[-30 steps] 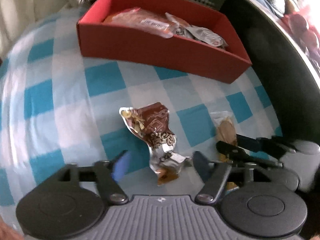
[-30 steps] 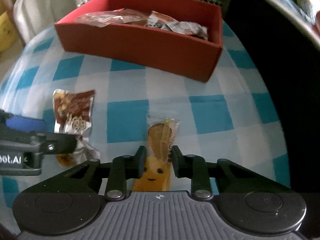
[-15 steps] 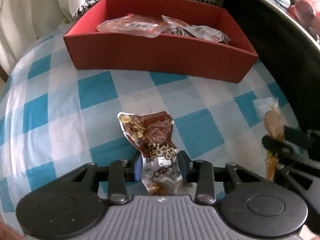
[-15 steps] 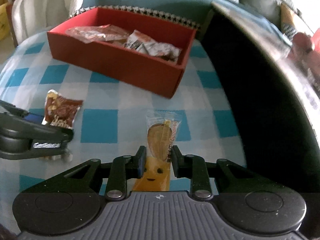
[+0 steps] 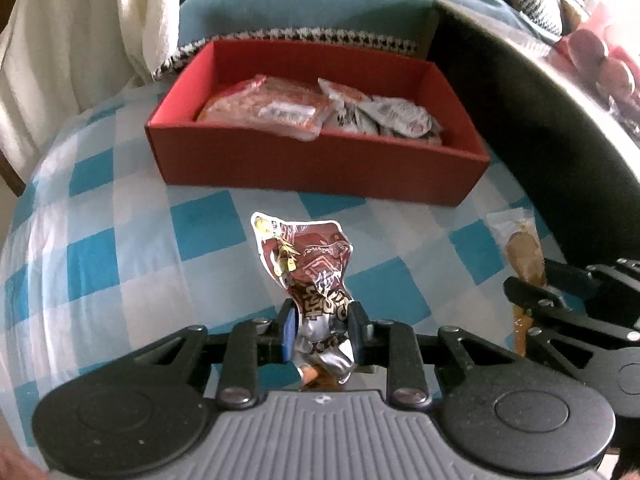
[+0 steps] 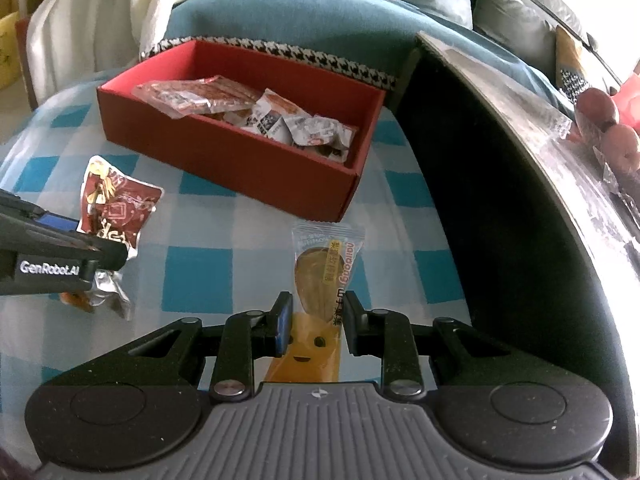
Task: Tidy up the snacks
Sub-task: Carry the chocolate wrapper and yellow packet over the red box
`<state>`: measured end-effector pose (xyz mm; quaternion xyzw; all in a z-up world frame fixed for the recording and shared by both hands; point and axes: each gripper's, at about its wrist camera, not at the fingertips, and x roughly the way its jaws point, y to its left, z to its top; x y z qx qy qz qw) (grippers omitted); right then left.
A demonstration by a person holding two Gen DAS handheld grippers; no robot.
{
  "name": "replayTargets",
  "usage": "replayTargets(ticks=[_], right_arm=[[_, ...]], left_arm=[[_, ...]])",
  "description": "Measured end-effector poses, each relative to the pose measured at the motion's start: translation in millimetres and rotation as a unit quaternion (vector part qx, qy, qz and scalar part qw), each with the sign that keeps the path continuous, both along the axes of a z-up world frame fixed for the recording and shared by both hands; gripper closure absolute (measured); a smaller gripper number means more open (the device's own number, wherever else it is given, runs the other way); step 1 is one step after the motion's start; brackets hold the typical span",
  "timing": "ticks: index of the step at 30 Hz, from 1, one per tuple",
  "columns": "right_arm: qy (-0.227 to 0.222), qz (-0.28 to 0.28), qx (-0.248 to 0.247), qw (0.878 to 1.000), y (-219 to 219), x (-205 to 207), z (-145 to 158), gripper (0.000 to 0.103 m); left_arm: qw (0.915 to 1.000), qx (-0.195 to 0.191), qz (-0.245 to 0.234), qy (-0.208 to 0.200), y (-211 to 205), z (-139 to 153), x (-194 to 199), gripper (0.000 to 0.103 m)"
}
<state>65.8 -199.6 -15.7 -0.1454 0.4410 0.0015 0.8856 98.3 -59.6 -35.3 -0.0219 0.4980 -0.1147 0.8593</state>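
Observation:
My left gripper (image 5: pixel 321 330) is shut on a dark red and silver snack packet (image 5: pixel 312 276) and holds it off the checked cloth. The packet also shows at the left of the right wrist view (image 6: pixel 114 212). My right gripper (image 6: pixel 313 322) is shut on a long yellow snack packet (image 6: pixel 322 280) with a smiling face, also lifted; it shows at the right of the left wrist view (image 5: pixel 524 256). Ahead stands a red box (image 5: pixel 320 168), also in the right wrist view (image 6: pixel 240 156), holding several wrapped snacks (image 5: pixel 280 110).
A blue-and-white checked cloth (image 5: pixel 120 240) covers the table. A dark curved table edge (image 6: pixel 500 200) rises at the right. A teal cushion (image 5: pixel 300 4) and a white cloth (image 5: pixel 80 28) lie behind the box.
My left gripper shut on the dark red packet and lifted it. My right gripper, holding the yellow packet throughout, rose off the cloth. Both views now look down into the red box.

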Motion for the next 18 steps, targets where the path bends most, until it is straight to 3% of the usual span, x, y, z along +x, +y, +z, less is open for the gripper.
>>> replayTargets(ticks=[8,18], right_arm=[[-0.018,-0.006,0.035,0.999,-3,12,21,0.069],[-0.037,-0.009,0.08,0.996,2,39,41,0.069]], left_arm=[[0.9986,-0.012,-0.004,-0.052,4,35,3,0.082],[0.9949,-0.018,0.01,-0.099,12,61,34,0.082]])
